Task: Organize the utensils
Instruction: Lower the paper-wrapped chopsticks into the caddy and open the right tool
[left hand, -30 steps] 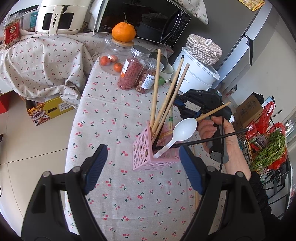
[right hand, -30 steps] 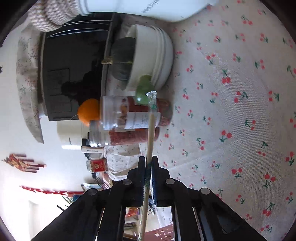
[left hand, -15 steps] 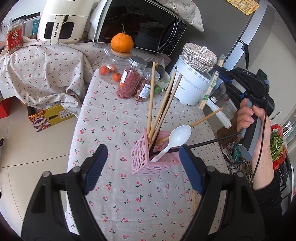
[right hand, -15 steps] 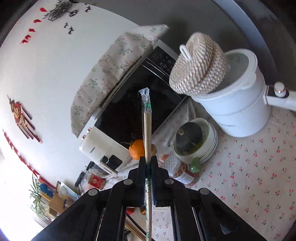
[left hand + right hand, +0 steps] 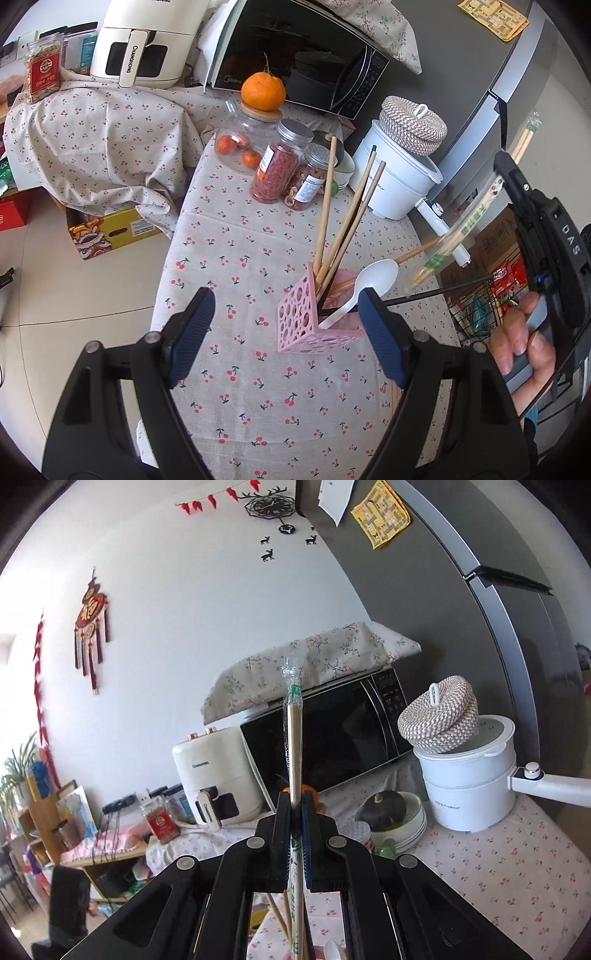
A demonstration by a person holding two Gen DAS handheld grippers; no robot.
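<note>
A pink perforated holder [image 5: 299, 325] stands on the cherry-print tablecloth [image 5: 229, 258], between the fingers of my open left gripper [image 5: 285, 295], which hovers just above and in front of it. Several wooden chopsticks [image 5: 325, 214], a white spoon [image 5: 373, 277] and a thin black stick [image 5: 436, 291] lean out of it. My right gripper [image 5: 504, 173], held by a hand [image 5: 517, 347], is in the air to the holder's right. It is shut on a plastic-wrapped pair of chopsticks [image 5: 294, 738], whose lower end slants down toward the holder [image 5: 458, 236]. In the right wrist view that gripper [image 5: 294, 805] points nearly level.
Behind the holder stand jars [image 5: 277, 173], an orange [image 5: 263, 90] on a glass jar, stacked bowls [image 5: 402, 823] with a dark squash, a white pot [image 5: 399, 184] with a woven lid, a microwave [image 5: 303, 66] and an air fryer [image 5: 140, 40]. A wire basket [image 5: 476, 314] is past the table's right edge.
The right gripper has risen from near the table with the wrapped chopsticks and rolled, so they now stand steeply instead of lying flat. The left gripper has stayed where it was, open.
</note>
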